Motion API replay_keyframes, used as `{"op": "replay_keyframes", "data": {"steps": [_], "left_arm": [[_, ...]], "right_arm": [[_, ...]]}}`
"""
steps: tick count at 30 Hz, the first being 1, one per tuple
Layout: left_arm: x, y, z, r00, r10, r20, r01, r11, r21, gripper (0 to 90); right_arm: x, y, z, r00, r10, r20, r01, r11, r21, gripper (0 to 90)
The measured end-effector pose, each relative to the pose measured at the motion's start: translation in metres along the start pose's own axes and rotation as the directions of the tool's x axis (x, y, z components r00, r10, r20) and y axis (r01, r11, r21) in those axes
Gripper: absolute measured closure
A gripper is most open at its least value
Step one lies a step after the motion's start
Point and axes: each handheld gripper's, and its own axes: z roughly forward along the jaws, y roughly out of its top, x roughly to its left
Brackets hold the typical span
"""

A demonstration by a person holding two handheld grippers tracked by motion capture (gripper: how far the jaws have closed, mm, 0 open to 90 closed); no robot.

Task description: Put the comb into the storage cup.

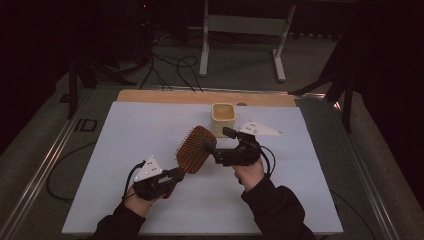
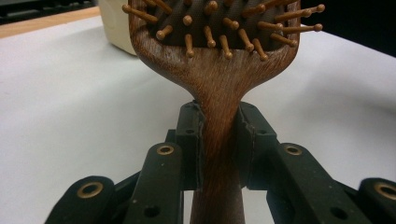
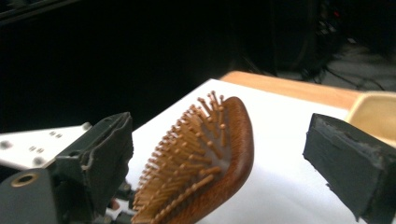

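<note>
A wooden paddle hairbrush (image 1: 195, 149) with wooden pins is held above the white mat, head tilted up and away. My left gripper (image 1: 175, 176) is shut on its handle (image 2: 217, 93); both pads (image 2: 189, 123) press the narrow neck just below the head. My right gripper (image 1: 218, 140) is at the head's right side, open, with its jaws wide apart. In the right gripper view the brush head (image 3: 205, 158) lies between and beyond the two pads (image 3: 348, 161), and neither pad touches it.
A cream cup (image 1: 223, 118) stands on the white mat (image 1: 140, 130) just behind the right gripper. A bare wooden strip (image 1: 200, 96) runs along the table's far edge. Cables and a frame's legs lie on the floor beyond.
</note>
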Motion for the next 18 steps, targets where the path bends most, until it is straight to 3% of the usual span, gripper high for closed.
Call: {"op": "replay_keyframes", "data": {"steps": [4, 9, 10, 12, 18], "left_arm": [[0.000, 0.001, 0.001, 1.0000, -0.001, 0.004, 0.001, 1.0000, -0.007, 74.0], [-0.004, 0.002, 0.001, 0.9998, 0.016, -0.010, -0.016, 0.9997, -0.020, 73.9], [-0.004, 0.002, 0.001, 0.9998, 0.016, -0.010, -0.016, 0.9997, -0.020, 74.0], [-0.007, 0.003, 0.000, 0.9994, 0.029, -0.017, -0.030, 0.9992, -0.025, 73.9], [-0.006, 0.002, 0.000, 0.9996, 0.022, -0.020, -0.023, 0.9992, -0.032, 73.9]], "right_arm": [[0.000, -0.001, 0.008, 0.9971, 0.075, -0.003, -0.075, 0.997, 0.009, 8.5], [-0.001, -0.003, 0.018, 0.9812, 0.187, -0.050, -0.184, 0.982, 0.047, 9.4], [-0.001, -0.003, 0.018, 0.9812, 0.187, -0.050, -0.184, 0.982, 0.047, 9.4], [-0.001, -0.005, 0.022, 0.9659, 0.250, -0.068, -0.245, 0.967, 0.068, 13.3], [0.000, -0.010, 0.029, 0.9384, 0.329, -0.106, -0.317, 0.942, 0.113, 20.2]]}}
